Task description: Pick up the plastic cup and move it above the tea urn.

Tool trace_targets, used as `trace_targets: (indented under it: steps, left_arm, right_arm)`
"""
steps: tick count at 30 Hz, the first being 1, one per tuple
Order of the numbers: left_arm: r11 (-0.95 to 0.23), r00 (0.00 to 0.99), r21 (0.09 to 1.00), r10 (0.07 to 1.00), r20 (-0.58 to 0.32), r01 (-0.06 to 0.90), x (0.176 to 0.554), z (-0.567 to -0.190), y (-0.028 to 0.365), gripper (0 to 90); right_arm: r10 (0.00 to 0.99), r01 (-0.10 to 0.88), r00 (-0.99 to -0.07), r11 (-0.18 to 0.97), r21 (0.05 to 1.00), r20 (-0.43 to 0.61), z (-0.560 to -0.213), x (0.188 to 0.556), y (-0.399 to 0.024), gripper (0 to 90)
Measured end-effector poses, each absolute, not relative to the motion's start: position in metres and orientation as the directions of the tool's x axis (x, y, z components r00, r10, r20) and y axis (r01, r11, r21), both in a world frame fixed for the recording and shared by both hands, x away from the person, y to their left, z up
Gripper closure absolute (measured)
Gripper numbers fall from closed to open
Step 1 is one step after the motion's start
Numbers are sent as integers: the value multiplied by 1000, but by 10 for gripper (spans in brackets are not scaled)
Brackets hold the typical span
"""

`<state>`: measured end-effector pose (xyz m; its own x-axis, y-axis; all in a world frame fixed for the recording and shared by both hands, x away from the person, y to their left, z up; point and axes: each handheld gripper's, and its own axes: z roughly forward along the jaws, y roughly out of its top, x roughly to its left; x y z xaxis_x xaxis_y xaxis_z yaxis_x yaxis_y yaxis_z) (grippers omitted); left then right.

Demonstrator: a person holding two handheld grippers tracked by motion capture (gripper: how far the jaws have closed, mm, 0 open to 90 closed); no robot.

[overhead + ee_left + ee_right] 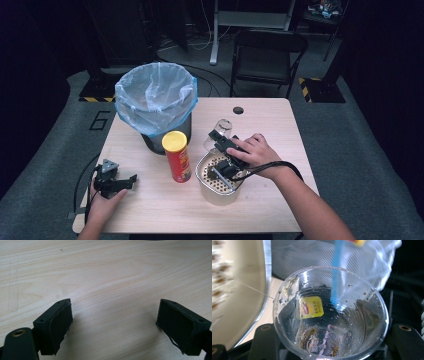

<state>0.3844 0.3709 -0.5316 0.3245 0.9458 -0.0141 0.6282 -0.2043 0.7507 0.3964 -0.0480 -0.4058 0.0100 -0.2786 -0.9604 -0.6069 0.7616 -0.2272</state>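
Observation:
My right gripper (pixel 220 139) is shut on a clear plastic cup (pixel 223 129), held tilted over the far rim of a perforated metal pot (pixel 220 194). In the right gripper view the cup (pixel 329 315) sits between the jaws of that gripper (pixel 332 341), its mouth toward the camera. A yellow tea-bag tag (pixel 312 307) sticks to the cup's inner wall. Tea grounds lie at its base, and a thin string (pixel 254 290) runs left toward the pot (pixel 242 290). My left gripper (pixel 131 179) rests on the table at the left. It is open (pixel 113 322) over bare wood.
A mesh bin lined with a blue-rimmed plastic bag (pixel 155 97) stands at the table's back left. A red crisp can with a yellow lid (pixel 177 156) is between bin and pot. A folding chair (pixel 267 55) stands beyond the wooden table (pixel 270 120).

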Motion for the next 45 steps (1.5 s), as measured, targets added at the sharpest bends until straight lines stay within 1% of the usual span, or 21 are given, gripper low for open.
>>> trace_targets:
  steps: [1,2,3,5,8,9,11,13,15,16,17,18,22,23,24,25,26,31,33,36,45]
  left_arm:
    - [-205,325,750,946,-14,628,384,-532,371,128]
    - [-205,325,751,946,-14,628,384,-532,371,128]
    - [-205,325,751,946,-14,628,384,-532,371,128]
    - [-205,325,751,946,-14,628,384,-532,371,128]
    - [-205,325,750,946,-14,628,384,-532,371,128]
    - [-205,325,751,946,-14,628,384,-532,371,128]
    - [-205,325,750,946,-14,628,384,-532,371,128]
    - [-205,325,750,946,-14,629,384,-532,371,128]
    - [-204,325,751,946,-14,628,384,-532,371,128]
    - [-205,325,751,946,-14,628,384,-532,371,128]
    - [-204,325,750,946,-15,629,384,-532,371,128]
    - [-204,325,750,946,-14,628,384,-532,371,128]
    - [-204,324,751,946,-14,628,384,-532,371,128]
    - [-203,324,751,946,-15,628,384,-532,371,128]
    - [-203,324,751,946,-15,628,384,-532,371,129]
    - [-203,321,748,947,-14,632,384,-531,371,129]
    - [-203,321,748,947,-14,632,384,-531,371,128]
    - [-196,310,747,951,-14,636,385,-531,370,128]
    - [-193,306,748,952,-14,635,385,-531,370,128]
    - [-194,306,748,952,-13,635,385,-531,370,128]
    - [-216,332,737,943,-11,640,384,-530,371,121]
  right_arm:
    - [-250,-604,-19,774,-188,-968,-403,400,-47,368]
    - [-174,-597,-75,796,-96,-982,-396,406,-46,367]
    - [-174,-597,-75,796,-96,-982,-396,406,-46,367]
    - [-117,-584,-134,812,-17,-984,-391,413,-45,366]
    - [34,-533,-262,828,174,-965,-383,424,-45,363]
    - [93,-505,-325,824,256,-941,-378,430,-46,362]
    - [186,-451,-404,811,372,-896,-374,438,-47,361]
    - [297,-378,-478,780,499,-826,-367,448,-49,360]
    - [436,-268,-564,707,655,-701,-358,461,-53,359]
    - [503,-202,-607,651,732,-615,-352,467,-56,359]
    - [582,-105,-659,556,825,-476,-345,475,-61,359]
    - [582,-105,-659,556,825,-476,-345,475,-61,359]
    - [648,65,-724,405,912,-236,-336,479,-71,359]
    - [654,90,-729,383,919,-202,-335,479,-72,359]
    - [655,134,-744,343,930,-134,-332,478,-78,359]
    - [654,153,-748,327,933,-107,-331,476,-80,358]
    - [654,153,-748,327,933,-107,-331,476,-80,358]
    - [625,181,-780,278,944,-35,-323,462,-90,357]
    - [604,219,-797,270,937,13,-318,455,-94,355]
    - [600,219,-800,280,935,8,-315,450,-95,355]
    - [600,252,-799,268,930,44,-295,427,-99,350]
